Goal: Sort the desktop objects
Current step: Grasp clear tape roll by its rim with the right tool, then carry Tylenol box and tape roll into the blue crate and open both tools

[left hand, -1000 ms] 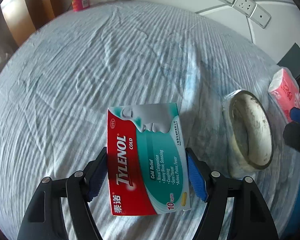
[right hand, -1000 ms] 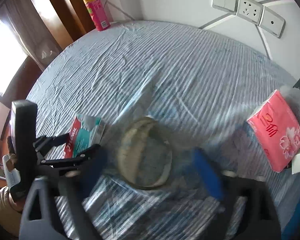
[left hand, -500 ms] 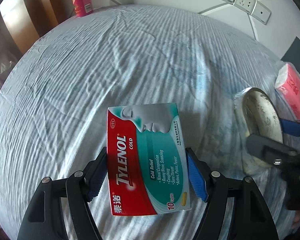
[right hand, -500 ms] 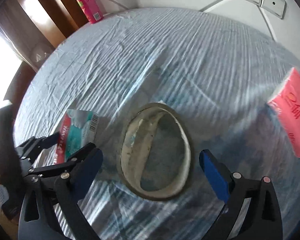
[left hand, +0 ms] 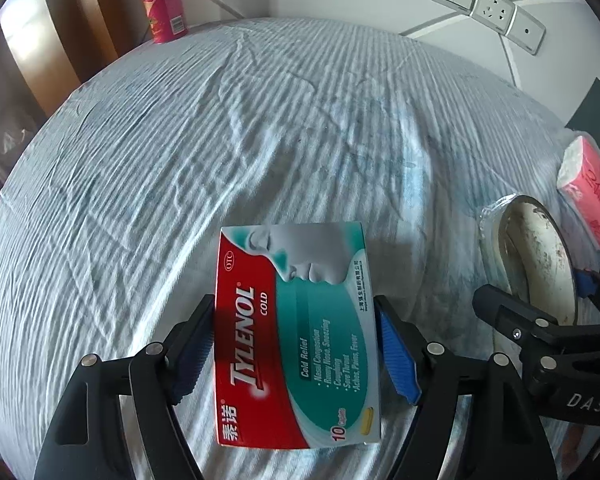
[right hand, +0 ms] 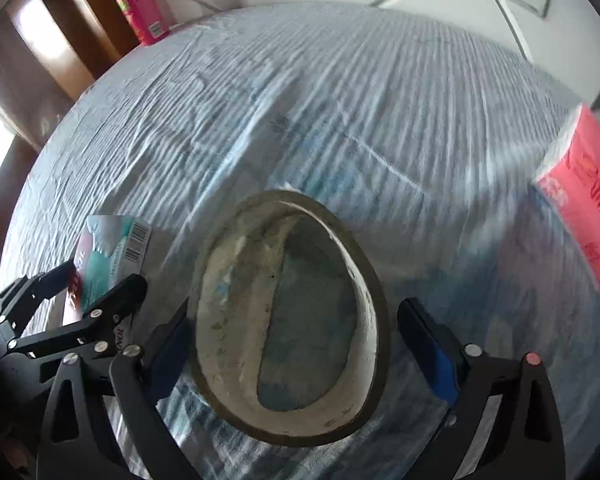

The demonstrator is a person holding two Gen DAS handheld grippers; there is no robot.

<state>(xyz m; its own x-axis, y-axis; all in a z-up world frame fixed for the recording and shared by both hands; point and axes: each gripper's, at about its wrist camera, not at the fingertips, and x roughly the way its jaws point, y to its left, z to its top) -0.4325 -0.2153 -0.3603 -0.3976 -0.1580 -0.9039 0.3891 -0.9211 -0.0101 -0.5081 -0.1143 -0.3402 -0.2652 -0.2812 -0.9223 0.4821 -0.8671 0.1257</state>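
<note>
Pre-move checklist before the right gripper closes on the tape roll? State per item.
1. Left gripper shut on the red-and-teal Tylenol Cold medicine box: ok, both blue pads sit against its sides.
2. Right gripper open: ok.
3. Clear packing-tape roll with dirty cardboard core between the right fingers: ok, one finger on each side.
4. Pads touching the roll: left pad close or touching, cannot tell; right pad stands clear of it.
5. Left gripper clear of the right gripper's closing path: cannot tell, it sits right beside the roll.
6. Pink tissue pack out of the way: ok, well off to the right.
</note>
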